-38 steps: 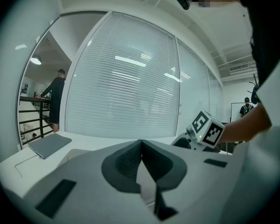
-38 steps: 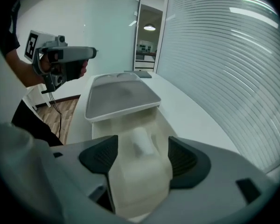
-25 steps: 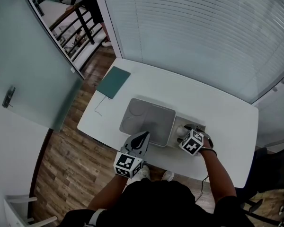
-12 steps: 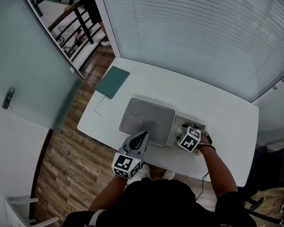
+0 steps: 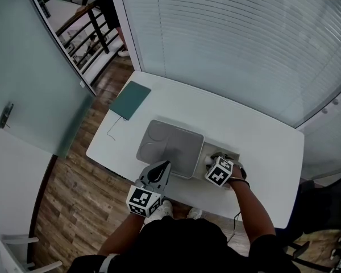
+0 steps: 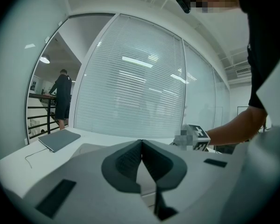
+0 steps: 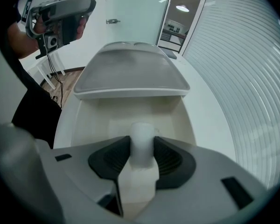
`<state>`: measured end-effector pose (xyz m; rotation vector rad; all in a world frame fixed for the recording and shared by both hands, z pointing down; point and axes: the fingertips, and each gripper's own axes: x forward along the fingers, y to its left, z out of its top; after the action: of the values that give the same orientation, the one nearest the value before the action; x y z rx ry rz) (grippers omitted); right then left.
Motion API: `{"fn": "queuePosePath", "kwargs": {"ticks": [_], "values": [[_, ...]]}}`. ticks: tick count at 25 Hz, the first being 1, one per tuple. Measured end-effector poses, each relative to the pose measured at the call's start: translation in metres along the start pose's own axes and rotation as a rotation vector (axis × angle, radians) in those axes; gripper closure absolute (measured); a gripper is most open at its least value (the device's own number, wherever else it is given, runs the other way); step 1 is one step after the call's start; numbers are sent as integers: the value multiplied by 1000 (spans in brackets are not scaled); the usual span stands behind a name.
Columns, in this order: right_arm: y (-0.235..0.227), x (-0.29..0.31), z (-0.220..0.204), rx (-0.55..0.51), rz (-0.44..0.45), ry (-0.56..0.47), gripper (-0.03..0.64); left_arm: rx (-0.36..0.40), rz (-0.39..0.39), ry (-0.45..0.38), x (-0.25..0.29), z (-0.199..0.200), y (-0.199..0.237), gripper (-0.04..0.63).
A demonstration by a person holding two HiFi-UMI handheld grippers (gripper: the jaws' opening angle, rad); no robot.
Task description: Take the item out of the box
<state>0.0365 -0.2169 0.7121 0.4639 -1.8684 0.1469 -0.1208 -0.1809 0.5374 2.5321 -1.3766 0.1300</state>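
A shallow white box stands open on the white table, and its grey lid lies against its left side. Upright inside the box is a white cylindrical item. My right gripper reaches down into the box. Its jaws are closing, and both dark pads touch the item's sides. In the head view the marker cube hides most of that grip. My left gripper hovers at the lid's near edge, shut and empty.
A dark green folder lies at the table's far left corner, with a thin cable trailing from it. A wall of white blinds runs behind the table. Wooden floor lies to the left, below the table's edge.
The right gripper has gone a little deeper into the box and its jaws have come in onto the white item. The left gripper has held its place by the lid.
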Motion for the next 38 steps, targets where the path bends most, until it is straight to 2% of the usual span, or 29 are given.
{"fn": "queuePosePath", "kwargs": {"ticks": [4,12,19,23,28,38], "values": [[4,-5,5,9,-7,-12,453,-1,18,3,-4,-2,1,584],[-1,-36,12,14,-119,-98,452,10,30,8,-5,-3,2,584],[-4,-66,25,67,-178,-277,451,34,9,6,1,1,-11,584],[-9,-95,34,110,-249,-408,451,48,-5,1,4,6,-17,584],[-12,-131,48,109,-331,-579,451,70,-26,-5,7,11,-25,584],[-14,-190,65,238,-358,-835,451,92,-53,-14,12,23,-38,584]]}}
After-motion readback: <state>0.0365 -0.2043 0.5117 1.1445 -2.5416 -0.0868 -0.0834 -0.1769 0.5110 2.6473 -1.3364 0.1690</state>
